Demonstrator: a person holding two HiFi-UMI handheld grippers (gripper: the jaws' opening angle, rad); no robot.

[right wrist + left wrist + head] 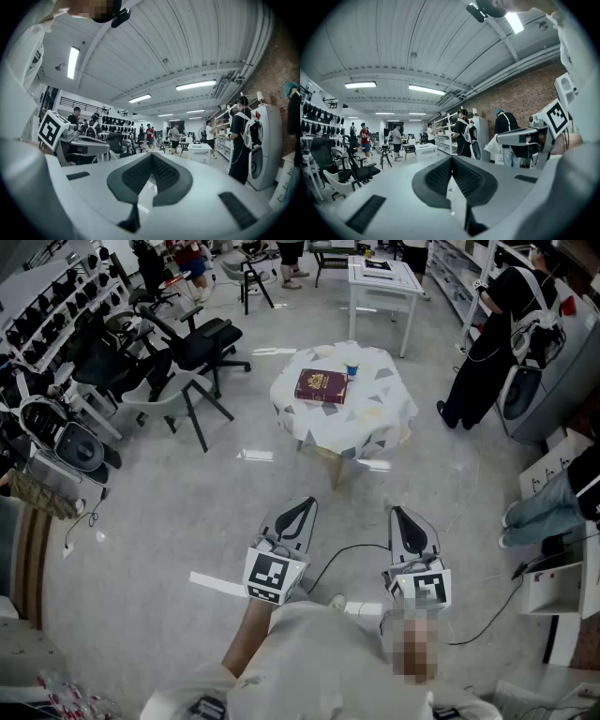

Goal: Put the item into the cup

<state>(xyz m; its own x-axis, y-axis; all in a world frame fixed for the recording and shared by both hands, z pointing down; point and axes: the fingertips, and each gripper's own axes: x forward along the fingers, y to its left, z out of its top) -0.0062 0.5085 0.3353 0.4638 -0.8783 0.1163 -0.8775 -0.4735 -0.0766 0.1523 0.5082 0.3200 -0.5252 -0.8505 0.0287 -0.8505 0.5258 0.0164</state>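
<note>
A small blue cup (352, 370) stands on a round table (375, 418) covered with a patterned cloth, a few steps ahead of me. Next to it lies a dark red book (322, 385). I cannot make out any other small item on the table. My left gripper (305, 503) and right gripper (397, 513) are held close to my body, far short of the table, pointing forward over the floor. Both are shut with nothing between the jaws. The left gripper view shows its jaws (451, 159) pressed together, and the right gripper view shows the same (152, 157).
Black office chairs (192, 343) stand to the left of the table. A person in black (487, 334) stands at the right by shelves. A white table (382, 282) is further back. A cable (361, 549) and a strip of white tape (216, 584) lie on the floor near me.
</note>
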